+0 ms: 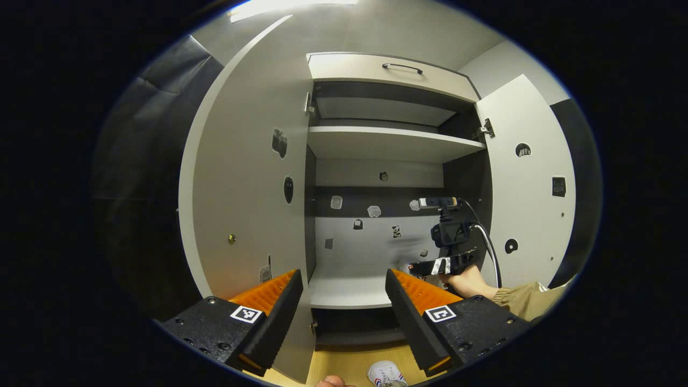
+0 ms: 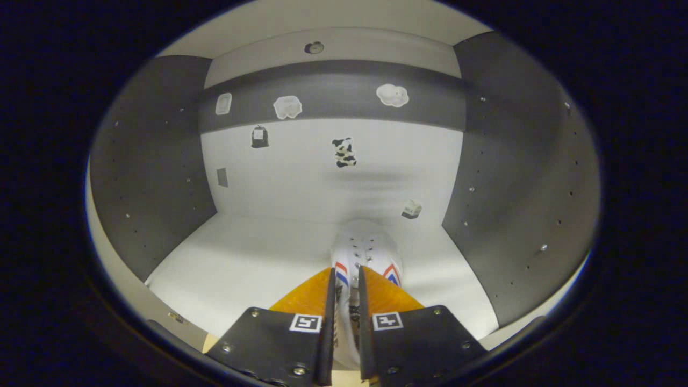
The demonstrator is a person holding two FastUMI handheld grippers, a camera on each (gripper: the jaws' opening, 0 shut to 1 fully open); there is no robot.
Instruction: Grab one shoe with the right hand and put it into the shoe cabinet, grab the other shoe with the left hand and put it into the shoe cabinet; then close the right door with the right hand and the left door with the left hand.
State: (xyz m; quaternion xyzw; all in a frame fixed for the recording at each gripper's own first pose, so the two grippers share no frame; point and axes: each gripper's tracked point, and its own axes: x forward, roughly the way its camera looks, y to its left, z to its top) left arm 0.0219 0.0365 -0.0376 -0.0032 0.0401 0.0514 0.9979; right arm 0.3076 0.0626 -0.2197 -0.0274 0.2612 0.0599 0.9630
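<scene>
A white shoe [image 2: 368, 250] with red and blue stripes points toe-first at the back wall inside the cabinet's lower compartment [image 2: 258, 263]. My right gripper [image 2: 346, 274] is shut on its upper edge; whether the sole rests on the compartment floor I cannot tell. In the left gripper view that right gripper [image 1: 446, 258] and the hand [image 1: 467, 280] holding it reach into the right side of the compartment. My left gripper [image 1: 344, 277] hangs open in front of the cabinet, nothing between its fingers. The other white shoe [image 1: 387, 373] lies on the wooden floor below it.
Both cabinet doors stand wide open: the left door [image 1: 242, 188] and the right door [image 1: 529, 188]. A shelf [image 1: 387, 141] crosses above the compartment, and a drawer with a handle [image 1: 402, 67] sits on top. Small stickers dot the back wall [image 2: 344, 151].
</scene>
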